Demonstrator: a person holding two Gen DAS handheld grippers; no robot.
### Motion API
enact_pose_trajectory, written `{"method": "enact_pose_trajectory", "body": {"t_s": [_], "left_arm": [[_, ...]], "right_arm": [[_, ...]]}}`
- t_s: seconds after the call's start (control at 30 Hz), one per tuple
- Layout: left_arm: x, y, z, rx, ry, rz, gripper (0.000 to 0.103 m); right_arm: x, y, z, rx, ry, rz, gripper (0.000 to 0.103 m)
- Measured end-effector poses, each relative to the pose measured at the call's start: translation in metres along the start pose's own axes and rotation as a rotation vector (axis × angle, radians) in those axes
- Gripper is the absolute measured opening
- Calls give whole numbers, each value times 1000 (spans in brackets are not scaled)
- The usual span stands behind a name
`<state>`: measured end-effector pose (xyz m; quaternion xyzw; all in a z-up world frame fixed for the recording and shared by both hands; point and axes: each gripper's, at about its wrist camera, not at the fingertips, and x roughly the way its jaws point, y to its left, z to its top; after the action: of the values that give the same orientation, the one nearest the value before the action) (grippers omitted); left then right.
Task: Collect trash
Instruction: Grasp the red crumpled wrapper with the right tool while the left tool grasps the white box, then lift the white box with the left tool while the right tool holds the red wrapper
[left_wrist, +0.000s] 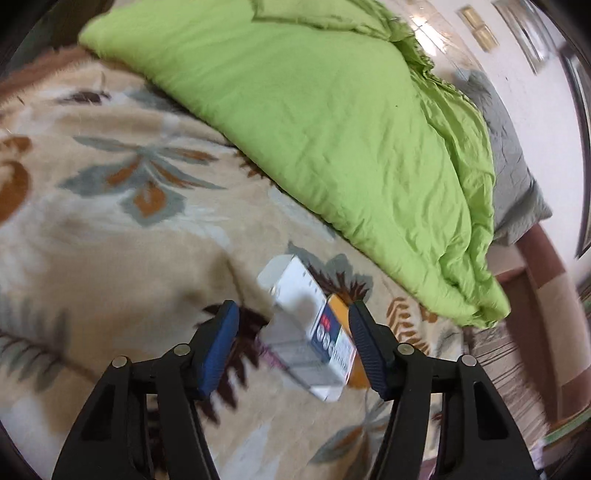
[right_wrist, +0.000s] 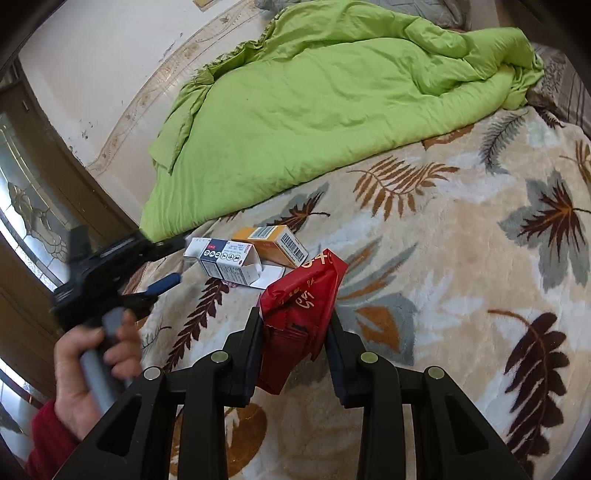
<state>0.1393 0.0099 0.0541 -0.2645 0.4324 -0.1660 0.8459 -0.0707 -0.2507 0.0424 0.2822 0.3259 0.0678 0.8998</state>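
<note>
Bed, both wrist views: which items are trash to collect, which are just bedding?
Trash:
- red wrapper, held in the right gripper
- white and blue box, between the left gripper pads, gap showing
- orange box

Just there:
- green quilt
- leaf-print blanket
- grey pillow

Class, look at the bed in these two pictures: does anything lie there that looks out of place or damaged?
Yes. Two small cartons lie loose on the leaf-patterned blanket: a white box with its end flap torn open, and an orange box beside it. A crumpled red wrapper is pinched in the right gripper.
</note>
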Motion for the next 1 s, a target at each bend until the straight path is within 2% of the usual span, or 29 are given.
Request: {"method": "enact_pose_trajectory", "body": {"t_s": [0.03, 0.07, 0.1, 0.13, 0.27, 0.57, 0.8, 1.0], "left_arm": [[5, 1, 3, -9, 8, -15, 50], [10, 1, 5, -12, 17, -28, 42], [17, -1, 6, -7, 31, -36, 28], [21, -3, 7, 1, 38, -30, 22], [11, -17, -5, 73, 1, -34, 22], [-82, -55, -61, 275, -129, -31, 22], [-151, -73, -127, 475, -199, 70, 22], [-181, -69, -160, 515, -192, 95, 22]], "right_arm": [[1, -1, 0, 6, 5, 8, 34], [2, -1, 1, 6, 8, 11, 34], [3, 0, 1, 5, 9, 10, 34], [5, 0, 1, 2, 12, 12, 34], [8, 3, 0, -14, 18, 11, 34], [0, 8, -3, -50, -7, -16, 34], [-22, 26, -16, -137, -33, -15, 34], [-52, 34, -38, -221, -39, -7, 34]]}}
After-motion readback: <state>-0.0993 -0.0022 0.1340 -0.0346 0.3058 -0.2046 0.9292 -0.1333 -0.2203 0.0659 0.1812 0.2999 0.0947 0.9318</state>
